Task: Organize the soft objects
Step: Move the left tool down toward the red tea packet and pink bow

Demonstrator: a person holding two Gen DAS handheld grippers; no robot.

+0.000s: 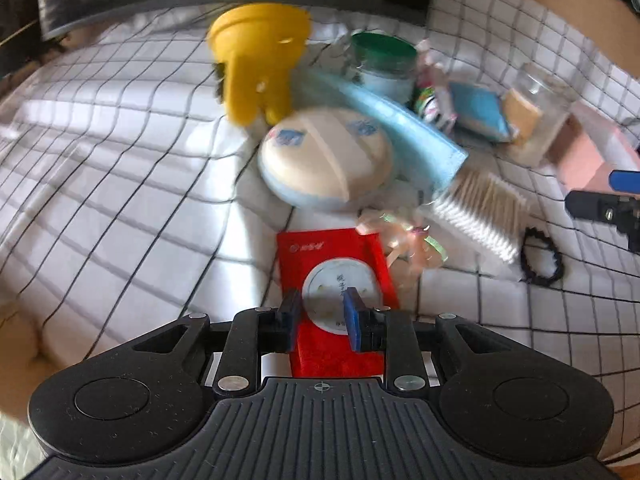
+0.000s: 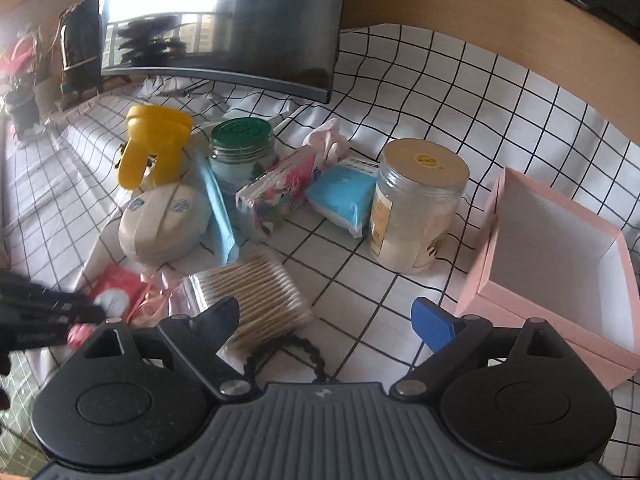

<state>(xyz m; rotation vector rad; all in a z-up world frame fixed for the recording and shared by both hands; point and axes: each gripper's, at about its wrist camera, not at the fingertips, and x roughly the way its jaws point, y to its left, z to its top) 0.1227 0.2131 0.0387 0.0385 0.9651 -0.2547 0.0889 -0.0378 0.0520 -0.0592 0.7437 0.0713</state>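
My left gripper (image 1: 322, 314) hangs over a red packet (image 1: 320, 252) with a white round disc on it. Its jaws stand narrowly apart and nothing is pinched between the pads. Beyond lie a round cream puff (image 1: 324, 160), a blue cloth strip (image 1: 400, 128) and a yellow rubber glove (image 1: 256, 64). My right gripper (image 2: 328, 320) is wide open and empty above a black hair tie (image 2: 308, 350) and a pack of cotton swabs (image 2: 256, 296). The left gripper's fingers (image 2: 60, 308) reach the red packet (image 2: 116, 292) in the right wrist view.
A pink open box (image 2: 560, 248) stands at the right. Behind the pile are a clear jar with a beige lid (image 2: 416, 208), a green-lidded jar (image 2: 242, 144), a flowered tissue pack (image 2: 280, 188) and a blue pack (image 2: 344, 196). A dark monitor (image 2: 224, 20) rises at the back of the checked cloth (image 2: 420, 92).
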